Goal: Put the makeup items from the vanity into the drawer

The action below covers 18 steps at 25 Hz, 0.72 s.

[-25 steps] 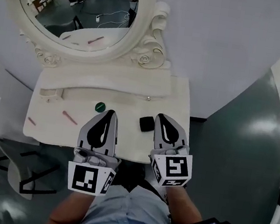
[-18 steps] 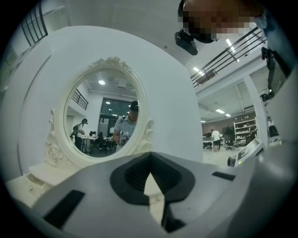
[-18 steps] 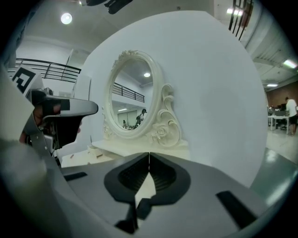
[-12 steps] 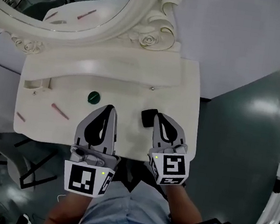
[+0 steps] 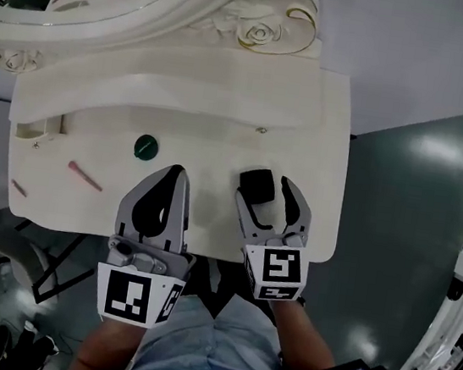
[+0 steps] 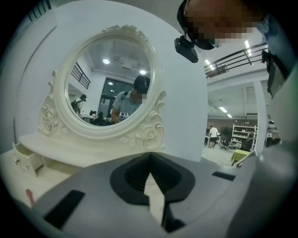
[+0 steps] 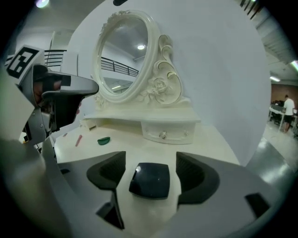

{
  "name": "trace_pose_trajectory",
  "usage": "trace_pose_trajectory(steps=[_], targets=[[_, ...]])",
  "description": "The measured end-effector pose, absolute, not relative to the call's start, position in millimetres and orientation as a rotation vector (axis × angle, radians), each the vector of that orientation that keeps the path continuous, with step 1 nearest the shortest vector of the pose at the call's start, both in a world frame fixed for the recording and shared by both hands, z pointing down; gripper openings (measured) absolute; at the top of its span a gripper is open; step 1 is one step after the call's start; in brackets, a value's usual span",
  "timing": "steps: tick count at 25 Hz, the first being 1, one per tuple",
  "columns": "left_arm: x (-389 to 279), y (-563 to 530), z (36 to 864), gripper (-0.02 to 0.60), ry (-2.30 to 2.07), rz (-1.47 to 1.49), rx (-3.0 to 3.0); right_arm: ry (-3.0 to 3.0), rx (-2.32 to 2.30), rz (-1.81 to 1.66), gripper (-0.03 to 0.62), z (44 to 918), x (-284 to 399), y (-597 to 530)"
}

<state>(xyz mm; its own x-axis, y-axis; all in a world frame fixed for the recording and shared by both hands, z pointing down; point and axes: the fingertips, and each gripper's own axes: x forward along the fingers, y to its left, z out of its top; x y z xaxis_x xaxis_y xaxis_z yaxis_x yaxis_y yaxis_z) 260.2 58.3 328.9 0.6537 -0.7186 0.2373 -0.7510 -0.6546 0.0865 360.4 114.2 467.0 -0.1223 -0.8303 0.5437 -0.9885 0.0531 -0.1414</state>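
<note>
Right gripper [image 5: 266,192], jaws spread wide and just opened, holding nothing: a dark, glossy, square makeup compact with rounded corners [image 5: 256,183] lies flat on the cream-white vanity tabletop [image 5: 219,148] between the two jaws. In the right gripper view a strip of bare tabletop shows on each side of the compact, so neither pad presses on it. Left gripper [image 5: 177,172], jaws closed tip to tip with nothing between them, held beside the right gripper over the near edge of the tabletop; both grippers point toward the back of the vanity. Ahead of the left gripper's tips and a little to its left lies a small green round disc [image 5: 145,146]. Farther out on that same left side lies a slender pink stick [image 5: 85,175], and a second, shorter pink stick [image 5: 18,187] lies beyond it near the tabletop's left edge. Straight ahead of the right gripper, past the compact, a small cream drawer with a round metal knob [image 5: 260,130] sits under the raised back shelf, its front appearing closed. Behind the shelf stands an oval mirror in a carved cream frame [image 5: 266,31]. All makeup items in view lie on the tabletop, outside the drawer.
</note>
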Motion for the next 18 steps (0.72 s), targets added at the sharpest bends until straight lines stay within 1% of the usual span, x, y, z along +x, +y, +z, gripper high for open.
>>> trace_pose_trajectory(steps=[8,18], targets=[[255.3,47.3,351.5,0.0,-1.157,0.326,2.644,-1.895,1.769,0.776,0.364,503.1,352.9,111.8],[249.1,36.4,357.4,0.0,-1.138,0.332,2.633,-1.819,1.71,0.832,0.368,523.1,348.0,111.6]])
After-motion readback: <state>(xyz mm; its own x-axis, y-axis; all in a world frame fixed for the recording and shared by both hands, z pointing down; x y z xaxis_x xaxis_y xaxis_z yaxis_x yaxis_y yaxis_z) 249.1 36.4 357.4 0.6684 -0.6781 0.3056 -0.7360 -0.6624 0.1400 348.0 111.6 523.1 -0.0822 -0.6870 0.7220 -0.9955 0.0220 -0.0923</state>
